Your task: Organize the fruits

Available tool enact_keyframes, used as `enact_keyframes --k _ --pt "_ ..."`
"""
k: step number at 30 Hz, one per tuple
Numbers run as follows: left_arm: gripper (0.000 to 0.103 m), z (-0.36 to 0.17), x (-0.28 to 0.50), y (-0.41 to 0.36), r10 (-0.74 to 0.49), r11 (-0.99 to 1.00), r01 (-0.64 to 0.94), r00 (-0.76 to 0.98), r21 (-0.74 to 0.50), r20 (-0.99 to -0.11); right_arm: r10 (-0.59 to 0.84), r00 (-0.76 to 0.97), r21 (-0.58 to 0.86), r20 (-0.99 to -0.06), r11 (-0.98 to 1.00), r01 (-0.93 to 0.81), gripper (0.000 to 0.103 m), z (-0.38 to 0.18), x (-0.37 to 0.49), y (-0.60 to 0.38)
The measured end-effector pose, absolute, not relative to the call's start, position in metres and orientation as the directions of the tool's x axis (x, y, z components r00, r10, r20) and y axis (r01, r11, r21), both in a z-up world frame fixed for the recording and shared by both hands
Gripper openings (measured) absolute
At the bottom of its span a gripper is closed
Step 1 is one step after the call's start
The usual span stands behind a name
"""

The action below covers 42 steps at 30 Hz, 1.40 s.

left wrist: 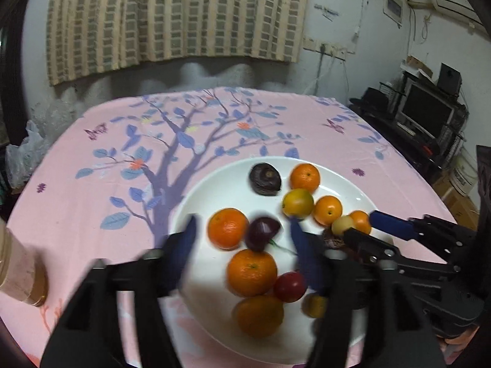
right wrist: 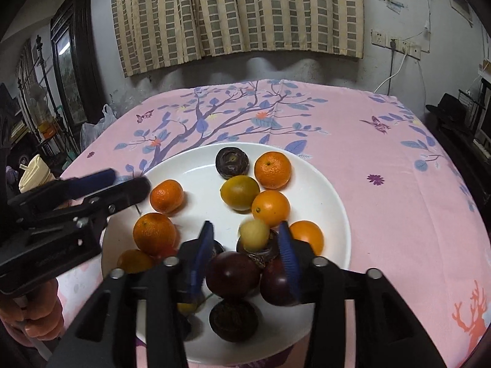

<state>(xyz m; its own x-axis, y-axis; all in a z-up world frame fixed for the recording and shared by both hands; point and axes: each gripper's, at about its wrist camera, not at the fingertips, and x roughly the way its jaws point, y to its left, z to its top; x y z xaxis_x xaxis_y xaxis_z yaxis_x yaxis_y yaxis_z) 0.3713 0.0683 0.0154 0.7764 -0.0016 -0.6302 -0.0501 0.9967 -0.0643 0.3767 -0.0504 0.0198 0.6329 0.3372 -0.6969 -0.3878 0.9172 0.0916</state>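
Fruits (right wrist: pixel 239 191) crowding white plate (right wrist: pixel 325 190), both hand-held grippers (left wrist: pixel 242 239) (right wrist: pixel 247 245) spread wide, empty, jar (left wrist: pixel 18 270) at left

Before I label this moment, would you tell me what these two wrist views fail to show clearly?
- Left wrist view: the left gripper is motion-blurred, as is the dark purple fruit between its fingers; contact is unclear.
- Left wrist view: the small yellow fruit is half hidden behind a finger.
- Right wrist view: the right gripper covers part of the dark fruits beneath it.
- Both views: the white plate has its near rim hidden by gripper bodies.
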Motion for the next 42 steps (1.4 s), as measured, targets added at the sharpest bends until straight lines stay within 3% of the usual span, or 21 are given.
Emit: enact_keyframes --k 1,5,8,14,19,24,42 --pt "0.088 0.019 0.363 0.068 0.029 0.996 -0.075 0.796 -0.051 -0.604 0.338 0.636 0.090 -0.693 0.917 -0.390 0.053 0.022 0.374 -0.051" --pt "0.098 0.028 0.338 0.067 0.037 0.997 -0.073 0.813 -0.038 -0.581 0.343 0.654 0.081 -0.674 0.915 -0.396 0.075 0.032 0.354 -0.059" --pt "0.098 0.026 0.317 0.071 0.036 0.996 -0.077 0.805 -0.044 -0.592 0.346 0.657 0.082 -0.670 0.914 -0.398 0.086 0.031 0.336 -0.069" --pt "0.098 0.010 0.271 0.082 0.087 0.992 -0.122 0.778 -0.013 -0.622 0.339 0.651 0.098 -0.679 0.921 -0.376 0.095 0.019 0.293 -0.094" --pt "0.098 0.002 0.241 0.090 0.113 0.986 -0.167 0.769 -0.026 -0.629 0.336 0.632 0.116 -0.698 0.924 -0.363 0.096 0.006 0.266 -0.106" --pt "0.098 -0.002 0.225 0.087 0.156 0.985 -0.168 0.774 0.039 -0.614 0.303 0.668 0.058 -0.680 0.930 -0.363 0.096 0.006 0.253 -0.104" --pt "0.098 -0.009 0.224 0.077 0.133 0.991 -0.121 0.755 0.063 -0.642 0.278 0.689 -0.034 -0.670 0.915 -0.403 0.097 0.008 0.243 -0.091"
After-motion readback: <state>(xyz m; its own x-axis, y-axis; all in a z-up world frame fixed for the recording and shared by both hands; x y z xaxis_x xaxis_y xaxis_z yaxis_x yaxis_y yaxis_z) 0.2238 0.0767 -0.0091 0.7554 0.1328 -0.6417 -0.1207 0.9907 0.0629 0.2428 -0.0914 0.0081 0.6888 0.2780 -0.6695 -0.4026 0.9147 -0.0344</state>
